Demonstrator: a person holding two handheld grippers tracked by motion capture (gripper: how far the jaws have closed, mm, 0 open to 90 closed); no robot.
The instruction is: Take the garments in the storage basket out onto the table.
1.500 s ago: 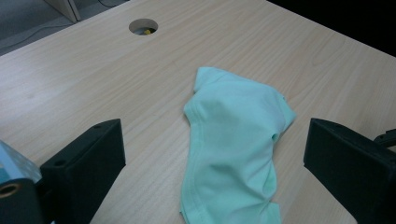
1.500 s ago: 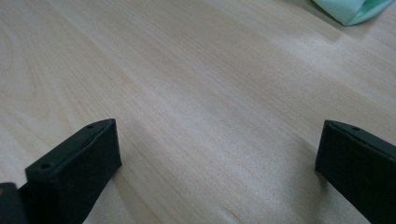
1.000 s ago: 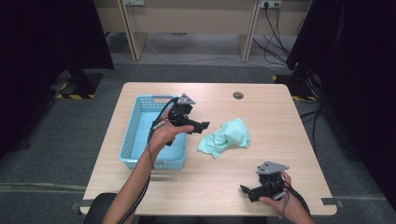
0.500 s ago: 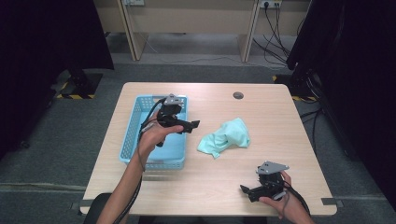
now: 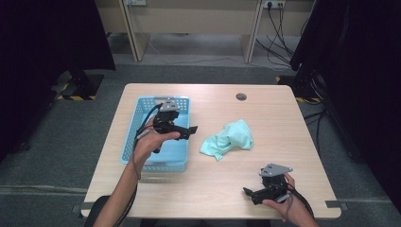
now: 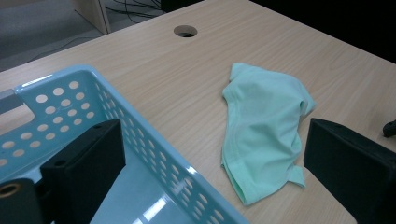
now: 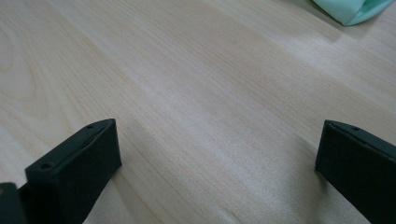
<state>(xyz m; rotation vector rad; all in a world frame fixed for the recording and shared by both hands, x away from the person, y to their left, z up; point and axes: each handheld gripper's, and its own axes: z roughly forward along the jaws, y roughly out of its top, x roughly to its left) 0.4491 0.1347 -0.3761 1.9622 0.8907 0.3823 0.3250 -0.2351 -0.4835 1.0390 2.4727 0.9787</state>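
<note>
left hand-held gripper [image 5: 189,129]: held above the blue basket [image 5: 137,120], over its right side; jaws spread wide, nothing between them
right hand-held gripper [image 5: 249,192]: held low over the surface [image 5: 283,118] near the front right corner; jaws spread, bare wood seen between them
cloth [image 5: 227,139]: mint green, crumpled, lying on the surface just right of the basket, well apart from the right hand-held gripper
cloth in left gripper view [image 6: 261,128]: seen between the jaws, untouched
basket: seen open-topped, perforated walls
cable hole [image 5: 241,97]: set in the surface behind the cloth

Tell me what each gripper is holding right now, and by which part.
Nothing is held. The left gripper is open over the basket; the right gripper is open above bare table. The green cloth lies free.
</note>
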